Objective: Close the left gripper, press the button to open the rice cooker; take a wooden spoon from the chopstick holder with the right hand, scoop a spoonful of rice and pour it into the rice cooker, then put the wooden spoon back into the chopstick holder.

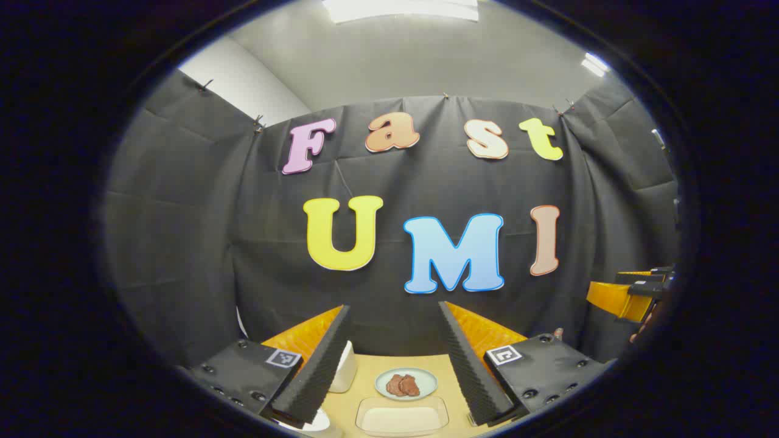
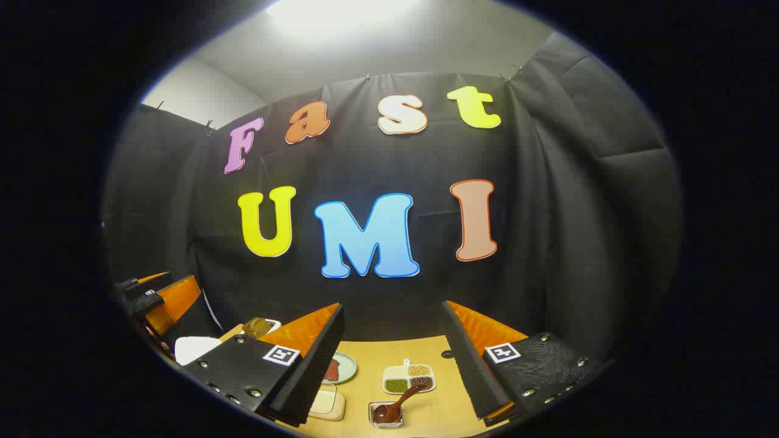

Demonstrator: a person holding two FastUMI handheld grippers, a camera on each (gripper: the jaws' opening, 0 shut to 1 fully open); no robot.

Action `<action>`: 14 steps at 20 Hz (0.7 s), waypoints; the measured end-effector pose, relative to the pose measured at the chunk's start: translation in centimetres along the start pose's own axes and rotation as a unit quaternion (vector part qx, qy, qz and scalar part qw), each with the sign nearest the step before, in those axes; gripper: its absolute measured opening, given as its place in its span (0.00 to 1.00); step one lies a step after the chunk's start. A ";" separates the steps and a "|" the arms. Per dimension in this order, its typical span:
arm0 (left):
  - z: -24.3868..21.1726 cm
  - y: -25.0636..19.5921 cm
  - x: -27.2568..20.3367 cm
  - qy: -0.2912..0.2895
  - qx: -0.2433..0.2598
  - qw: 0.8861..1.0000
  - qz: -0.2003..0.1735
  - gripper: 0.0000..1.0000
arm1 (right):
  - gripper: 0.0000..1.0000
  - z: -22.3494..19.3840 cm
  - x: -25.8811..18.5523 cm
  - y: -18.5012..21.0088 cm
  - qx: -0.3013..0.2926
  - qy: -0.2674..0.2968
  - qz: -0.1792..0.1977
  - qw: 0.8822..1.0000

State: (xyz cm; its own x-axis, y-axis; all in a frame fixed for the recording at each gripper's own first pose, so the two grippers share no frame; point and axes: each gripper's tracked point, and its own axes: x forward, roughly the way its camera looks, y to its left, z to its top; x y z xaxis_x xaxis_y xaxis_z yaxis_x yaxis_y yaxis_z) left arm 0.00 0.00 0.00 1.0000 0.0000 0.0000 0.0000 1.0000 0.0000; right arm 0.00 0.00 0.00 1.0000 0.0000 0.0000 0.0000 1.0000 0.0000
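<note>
Both grippers are held up high over a wooden table (image 1: pixel 365 371), and both are looking at the black cloth wall.

In the left gripper view, the left gripper (image 1: pixel 394 365) has its two fingers spread wide apart, with nothing between them. Down between the fingers sits a small round plate (image 1: pixel 406 384) with brown pieces of food on it. Just nearer to the gripper than the plate is a clear flat tray (image 1: pixel 401 415) with something pale inside. A white thing (image 1: pixel 344 367) peeks out right behind the left finger; I think it may be the rice cooker, but I cannot tell for sure. Far off to the right side, the other gripper (image 1: pixel 633 295) shows at the edge, with a bit of a hand (image 1: pixel 646 321) under it.

In the right gripper view, the right gripper (image 2: pixel 392 365) is also spread wide and holds nothing. Down between its fingers stands a small clear holder (image 2: pixel 386 415) with a dark wooden spoon (image 2: pixel 395 404) leaning in it, its handle tilted up to the right. Just past the holder is a white dish (image 2: pixel 409 377) with three parts, holding green, tan and dark grains. The same round plate (image 2: pixel 342 367) with the brown food is half hidden by the left finger, and the pale tray (image 2: pixel 327 403) is below it. Off to the left, the other gripper (image 2: pixel 158 298) shows, with a white rounded thing (image 2: pixel 195 348) under it.
</note>
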 end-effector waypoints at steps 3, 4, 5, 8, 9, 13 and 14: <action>-0.2 -0.1 0.2 0.005 0.004 1.000 -0.004 1.00 | 0.95 -0.2 0.3 1.1 0.000 0.000 0.012 1.000; -0.3 0.0 0.2 0.004 0.007 1.000 -0.002 1.00 | 0.95 -0.4 0.4 1.1 -0.002 0.002 0.014 1.000; -0.3 -0.1 0.2 0.005 0.008 1.000 -0.002 1.00 | 0.95 -0.4 0.4 1.2 -0.001 0.003 0.016 1.000; -0.2 -0.1 0.2 0.000 0.013 1.000 -0.003 1.00 | 0.95 0.0 0.6 1.1 0.000 -0.003 0.011 1.000; 0.0 0.2 0.1 -0.003 0.015 1.000 0.006 1.00 | 0.95 0.3 0.6 0.9 -0.002 -0.006 0.008 1.000; -0.4 -0.2 0.0 -0.001 0.009 1.000 0.003 1.00 | 0.95 0.9 0.6 0.9 -0.010 -0.015 0.005 1.000; -0.6 -0.1 -0.1 0.000 0.011 1.000 0.003 1.00 | 0.95 0.8 0.5 0.9 -0.011 -0.015 0.004 1.000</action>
State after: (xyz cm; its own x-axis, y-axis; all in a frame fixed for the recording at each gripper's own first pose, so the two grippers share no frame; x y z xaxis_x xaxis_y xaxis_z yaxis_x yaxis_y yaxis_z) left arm -0.06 -0.14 -0.56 1.0000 0.0063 0.0002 -0.0063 0.9998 0.0212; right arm 0.46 0.87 0.78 0.9995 0.0089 0.0291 -0.0082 0.9997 -0.0222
